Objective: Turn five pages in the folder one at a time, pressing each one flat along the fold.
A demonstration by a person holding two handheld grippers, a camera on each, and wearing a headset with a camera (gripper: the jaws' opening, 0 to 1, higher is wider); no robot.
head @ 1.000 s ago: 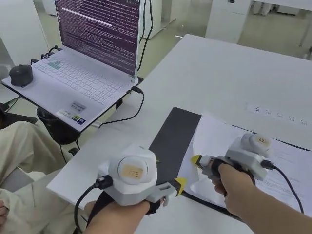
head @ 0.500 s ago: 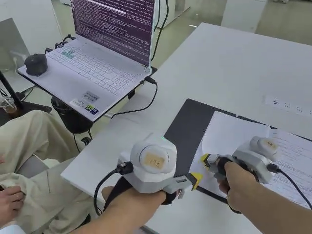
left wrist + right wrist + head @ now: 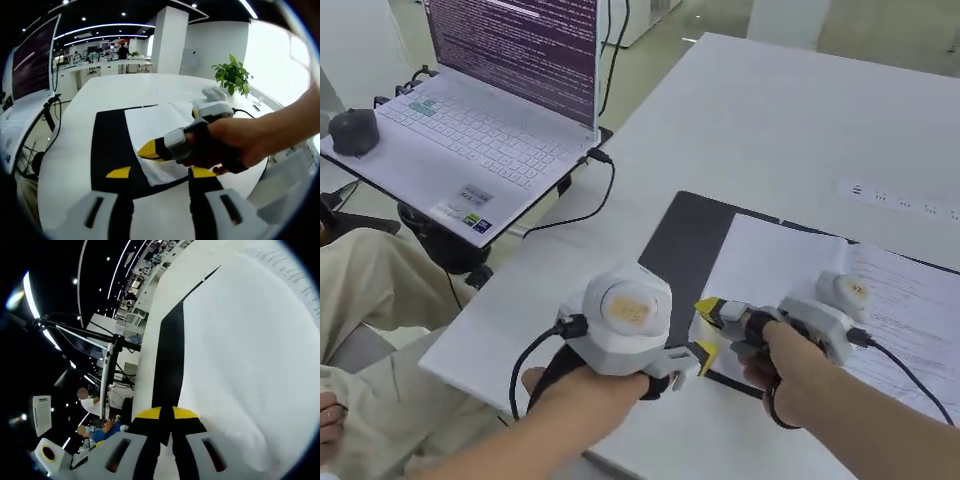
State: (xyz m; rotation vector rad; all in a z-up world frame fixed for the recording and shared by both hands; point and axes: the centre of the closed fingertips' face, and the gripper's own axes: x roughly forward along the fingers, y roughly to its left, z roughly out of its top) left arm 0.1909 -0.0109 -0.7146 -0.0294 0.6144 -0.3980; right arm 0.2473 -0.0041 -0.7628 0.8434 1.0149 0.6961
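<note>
The black folder lies open on the white table, with a blank white page over its right half and a printed page beyond. My right gripper is at the blank page's near left edge. In the right gripper view its yellow-tipped jaws are shut, with the page edge running in between them. My left gripper hovers just in front of the folder's near edge. Its jaws stand open, with nothing between them, facing the folder and the right gripper.
An open laptop sits on a stand to the left, with a cable trailing onto the table. A power strip lies at the right. A person's legs are at the lower left. A plant stands far behind.
The head camera has shifted. The left gripper has come slightly nearer to the right one; the right gripper keeps its hold at the page's edge.
</note>
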